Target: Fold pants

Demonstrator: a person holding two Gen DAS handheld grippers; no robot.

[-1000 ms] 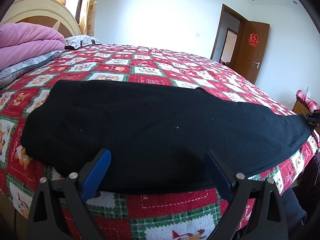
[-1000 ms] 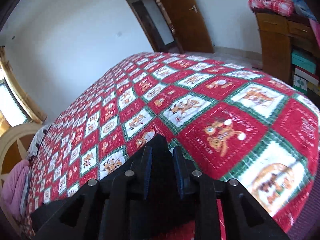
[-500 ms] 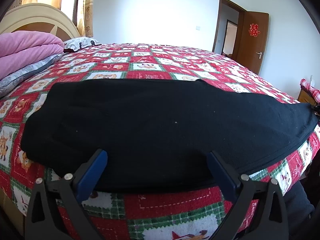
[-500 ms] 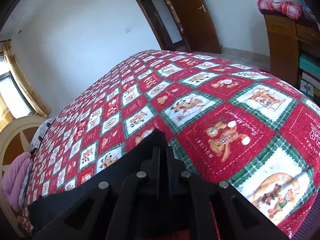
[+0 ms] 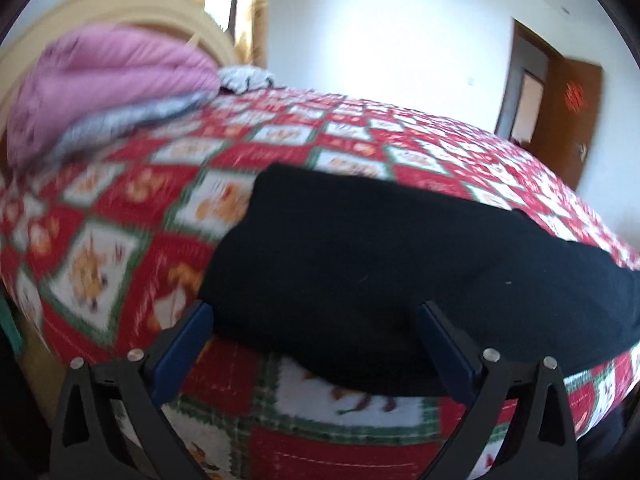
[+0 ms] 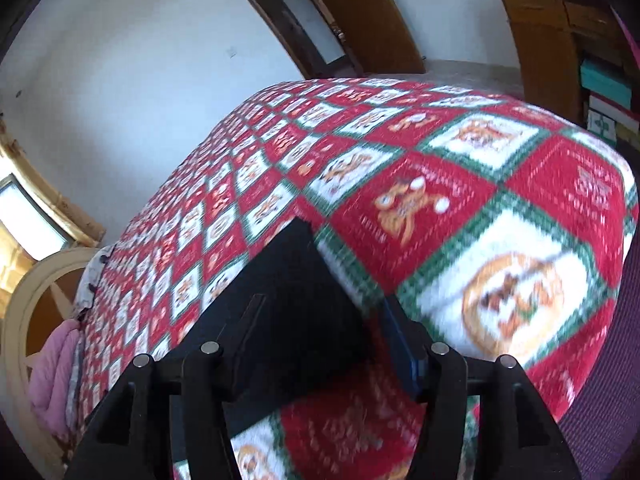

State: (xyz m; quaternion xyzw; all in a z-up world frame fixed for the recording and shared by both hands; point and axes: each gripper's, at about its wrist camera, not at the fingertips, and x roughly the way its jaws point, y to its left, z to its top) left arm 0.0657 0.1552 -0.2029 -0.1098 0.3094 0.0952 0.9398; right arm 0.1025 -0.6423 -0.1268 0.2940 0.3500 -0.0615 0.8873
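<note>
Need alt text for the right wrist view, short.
The right gripper hangs open over the end of black pants lying on a red, green and white patterned blanket; its jaws have just been opening. A brown door stands beyond the bed.

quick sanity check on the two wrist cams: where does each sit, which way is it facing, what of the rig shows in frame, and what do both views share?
Left wrist: on the left gripper, angled down over the bed's near edge toward the headboard and pink quilt; both blue-padded fingers show, wide open around the black pants.
Right wrist: on the right gripper, angled down across the bed toward the door and wooden cabinet; its jaws have just been opening, with the pants' end between them.
Shared: pants, red patchwork bedspread, door, headboard, quilt.
</note>
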